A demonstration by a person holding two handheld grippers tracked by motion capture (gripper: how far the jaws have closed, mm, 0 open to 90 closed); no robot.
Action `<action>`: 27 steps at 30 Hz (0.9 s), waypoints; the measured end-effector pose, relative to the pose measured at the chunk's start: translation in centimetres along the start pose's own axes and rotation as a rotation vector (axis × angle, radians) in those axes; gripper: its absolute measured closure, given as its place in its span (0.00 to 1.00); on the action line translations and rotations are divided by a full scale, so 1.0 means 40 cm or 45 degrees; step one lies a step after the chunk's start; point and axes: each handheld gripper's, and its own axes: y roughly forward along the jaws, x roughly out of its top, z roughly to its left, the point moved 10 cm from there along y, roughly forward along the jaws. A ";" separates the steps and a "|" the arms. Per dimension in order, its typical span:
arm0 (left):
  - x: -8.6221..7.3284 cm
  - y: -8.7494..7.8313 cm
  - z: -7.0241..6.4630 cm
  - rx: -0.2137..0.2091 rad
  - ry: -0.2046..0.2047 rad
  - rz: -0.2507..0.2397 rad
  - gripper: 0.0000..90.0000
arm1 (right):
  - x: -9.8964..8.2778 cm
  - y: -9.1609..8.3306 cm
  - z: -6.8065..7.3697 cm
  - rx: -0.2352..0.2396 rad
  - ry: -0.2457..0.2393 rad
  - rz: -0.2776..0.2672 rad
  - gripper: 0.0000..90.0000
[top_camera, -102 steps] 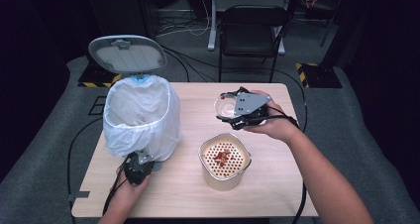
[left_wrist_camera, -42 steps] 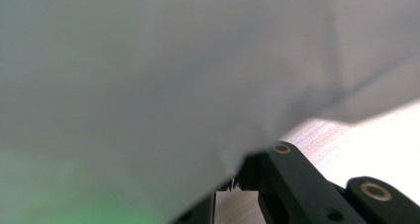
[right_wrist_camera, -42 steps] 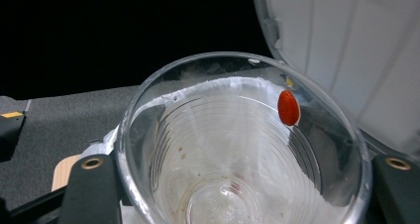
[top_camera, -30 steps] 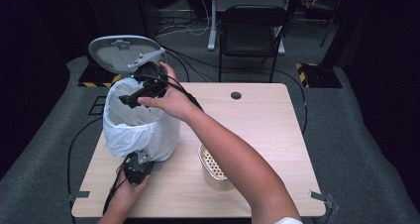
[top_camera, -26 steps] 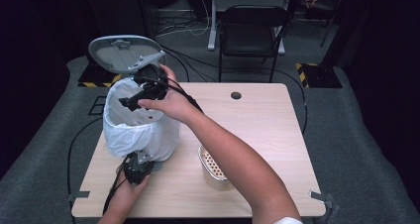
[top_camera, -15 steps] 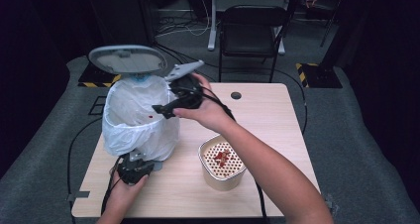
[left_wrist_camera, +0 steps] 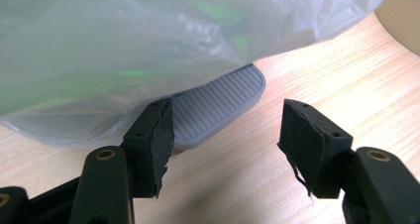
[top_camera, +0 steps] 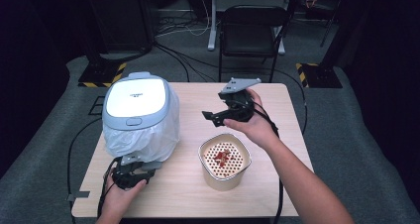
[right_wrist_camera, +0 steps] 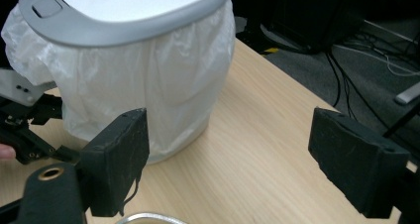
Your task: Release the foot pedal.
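A grey pedal bin (top_camera: 136, 102) lined with a white plastic bag stands on the left of the wooden table (top_camera: 289, 110), lid down. My left gripper (top_camera: 130, 177) rests on the table at the bin's front foot. In the left gripper view it (left_wrist_camera: 225, 125) is open, with the ribbed grey pedal (left_wrist_camera: 218, 102) just beyond its left jaw. My right gripper (top_camera: 218, 116) hovers open and empty over the table's middle, pointing at the bin (right_wrist_camera: 138, 75). A beige cup (top_camera: 224, 159) with a perforated insert and red bits stands below the right hand.
A black folding chair (top_camera: 252, 30) stands behind the table, with cables across the grey floor. The bag (left_wrist_camera: 148, 45) overhangs the pedal. The right gripper view shows the left gripper (right_wrist_camera: 29, 130) beside the bin and the cup's rim (right_wrist_camera: 148, 218) at the bottom edge.
The bin's lid was up and is now down. My right gripper pulled back from over the bin to the table's middle. The left gripper has shifted slightly at the pedal.
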 end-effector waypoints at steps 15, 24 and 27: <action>-0.041 -0.054 0.030 0.013 -0.090 -0.040 0.40 | -0.206 -0.081 -0.110 -0.130 0.177 0.011 0.19; -0.073 -0.066 0.085 0.053 -0.139 -0.083 0.39 | -0.323 -0.135 -0.157 -0.251 0.261 0.001 0.20; -0.080 -0.066 0.102 0.094 -0.117 -0.079 0.38 | -0.375 -0.158 -0.176 -0.354 0.235 0.017 0.20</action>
